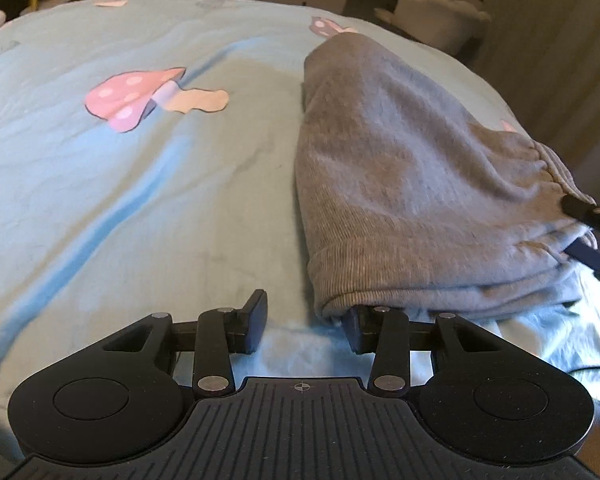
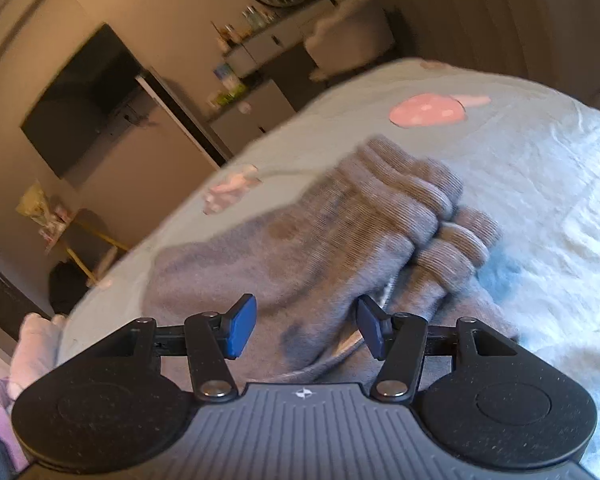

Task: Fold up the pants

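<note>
The grey pants (image 1: 412, 184) lie on the bed (image 1: 140, 200) already doubled into a thick stack, further folding apparently remaining; left tongs (image 1: 306, 326) stand apart at the cuff corner, right tongs (image 2: 306, 328) apart, empty above the waistband.

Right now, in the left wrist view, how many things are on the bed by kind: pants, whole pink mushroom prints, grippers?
Pants: 1
Whole pink mushroom prints: 1
Grippers: 2, left gripper and right gripper at the frame's right edge
Total: 4
</note>
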Demonstrator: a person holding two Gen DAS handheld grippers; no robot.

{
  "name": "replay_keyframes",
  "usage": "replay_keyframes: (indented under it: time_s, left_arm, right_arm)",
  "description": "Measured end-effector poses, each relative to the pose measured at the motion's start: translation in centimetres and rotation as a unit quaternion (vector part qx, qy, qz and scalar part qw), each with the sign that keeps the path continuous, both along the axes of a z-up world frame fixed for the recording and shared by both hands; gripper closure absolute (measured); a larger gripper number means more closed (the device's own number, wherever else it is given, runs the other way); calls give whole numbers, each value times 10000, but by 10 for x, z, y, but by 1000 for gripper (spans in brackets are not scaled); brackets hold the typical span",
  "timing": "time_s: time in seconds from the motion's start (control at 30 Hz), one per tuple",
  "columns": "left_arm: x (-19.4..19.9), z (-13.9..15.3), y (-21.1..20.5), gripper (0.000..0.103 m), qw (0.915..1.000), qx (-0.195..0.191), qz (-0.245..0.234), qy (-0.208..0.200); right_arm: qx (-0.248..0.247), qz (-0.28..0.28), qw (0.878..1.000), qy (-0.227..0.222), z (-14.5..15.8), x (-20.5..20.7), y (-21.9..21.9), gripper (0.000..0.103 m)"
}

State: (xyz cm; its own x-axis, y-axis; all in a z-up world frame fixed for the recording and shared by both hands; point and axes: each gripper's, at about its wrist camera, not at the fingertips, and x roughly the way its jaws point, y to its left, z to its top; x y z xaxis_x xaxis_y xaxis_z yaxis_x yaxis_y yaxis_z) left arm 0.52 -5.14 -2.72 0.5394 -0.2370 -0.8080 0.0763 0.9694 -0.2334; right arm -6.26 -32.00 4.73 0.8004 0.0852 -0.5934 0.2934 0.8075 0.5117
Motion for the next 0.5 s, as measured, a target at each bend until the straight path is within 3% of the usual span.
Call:
replay_keyframes:
  time_s: [0.07,0.2,0.5]
  left_arm:
    - [-8,6,0,54,9999,55,-92,-44]
    - [-20,22,0,53,9992,300,-192,-166]
    - [-18,32,-1,50,9988,480,-66,-113]
  right_arm:
    - [200,-71,9995,220,-10,2,-8,50]
    - [707,-174,9973,104,-18,-6,-21,50]
    - [783,-334,9964,15,-17,-23,-20,49]
